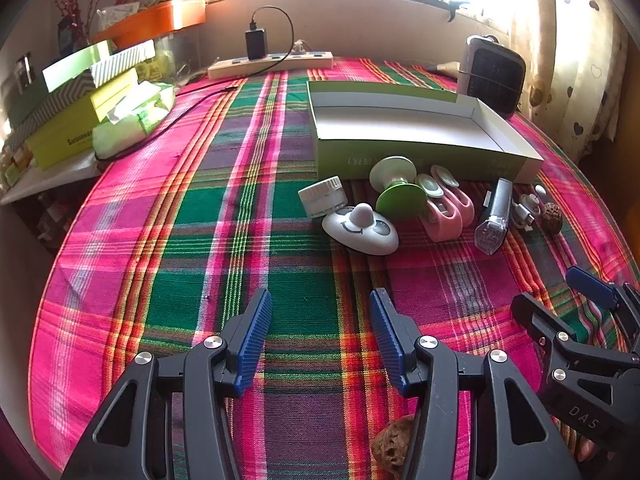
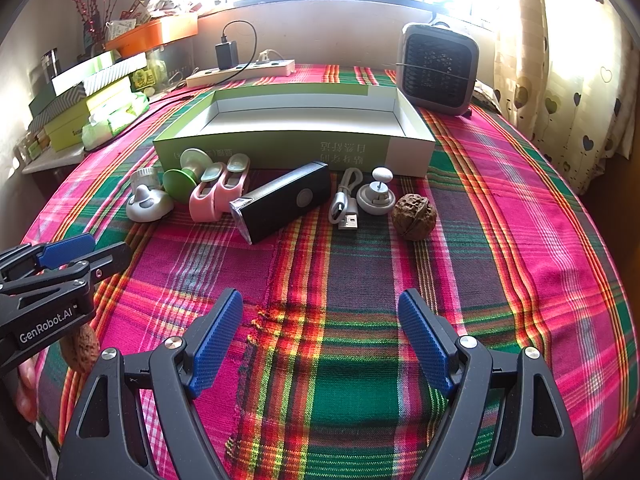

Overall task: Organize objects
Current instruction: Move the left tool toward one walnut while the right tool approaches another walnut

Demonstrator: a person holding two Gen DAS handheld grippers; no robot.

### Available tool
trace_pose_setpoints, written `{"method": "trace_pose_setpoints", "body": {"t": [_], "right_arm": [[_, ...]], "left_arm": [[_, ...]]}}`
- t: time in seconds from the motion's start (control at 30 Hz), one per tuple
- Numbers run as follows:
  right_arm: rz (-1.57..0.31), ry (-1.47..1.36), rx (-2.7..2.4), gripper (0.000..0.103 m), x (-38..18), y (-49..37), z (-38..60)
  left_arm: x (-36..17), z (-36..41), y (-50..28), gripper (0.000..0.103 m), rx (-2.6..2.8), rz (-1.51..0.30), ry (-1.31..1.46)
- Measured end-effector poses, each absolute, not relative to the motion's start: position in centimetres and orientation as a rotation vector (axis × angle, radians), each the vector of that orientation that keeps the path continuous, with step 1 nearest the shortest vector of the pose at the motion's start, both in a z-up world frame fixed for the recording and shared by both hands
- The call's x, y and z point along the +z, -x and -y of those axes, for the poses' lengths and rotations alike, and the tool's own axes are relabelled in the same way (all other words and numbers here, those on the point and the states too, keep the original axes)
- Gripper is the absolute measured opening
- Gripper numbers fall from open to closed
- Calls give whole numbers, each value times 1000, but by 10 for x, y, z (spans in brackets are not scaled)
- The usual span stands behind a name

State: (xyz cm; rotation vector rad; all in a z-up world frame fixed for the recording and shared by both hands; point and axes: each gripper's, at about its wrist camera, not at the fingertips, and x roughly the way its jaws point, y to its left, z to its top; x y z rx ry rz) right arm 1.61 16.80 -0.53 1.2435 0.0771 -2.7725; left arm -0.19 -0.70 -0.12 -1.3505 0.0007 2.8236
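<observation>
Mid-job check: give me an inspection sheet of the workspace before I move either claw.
Surface: plaid tablecloth, flat, a slight pucker near the front.
Job's things: open green box, nothing seen inside; in front of it a row: small jar, white smiley gadget, green-and-white spool, pink clips, black flashlight, round white holder, walnut.
Clutter: second walnut at the near edge.
Grippers: left claw open, holding nothing; right claw open, holding nothing.
Cables: short USB cable in the row; charger on power strip.
Surroundings: small fan heater, stacked boxes, curtain.
</observation>
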Motion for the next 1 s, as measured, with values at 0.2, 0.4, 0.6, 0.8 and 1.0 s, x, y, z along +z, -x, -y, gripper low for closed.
{"method": "trace_pose_setpoints", "body": {"t": [0.2, 0.4, 0.6, 0.8, 1.0], "right_arm": [[-78, -1243, -2765, 80, -5, -17, -169], [-88, -1236, -2742, 80, -7, -16, -172], [-92, -1231, -2740, 80, -6, -19, -173], [-80, -1223, -2736, 80, -5, -20, -174], [-36, -1207, -2723, 80, -4, -21, -179]], "left_arm": [[-1, 7, 2, 49, 2815, -3, 1357], [1, 14, 0, 49, 2786, 51, 1361], [1, 13, -3, 49, 2787, 41, 1366], [15, 22, -12, 49, 2806, 105, 1275], [23, 25, -36, 49, 2729, 130, 1213]]}}
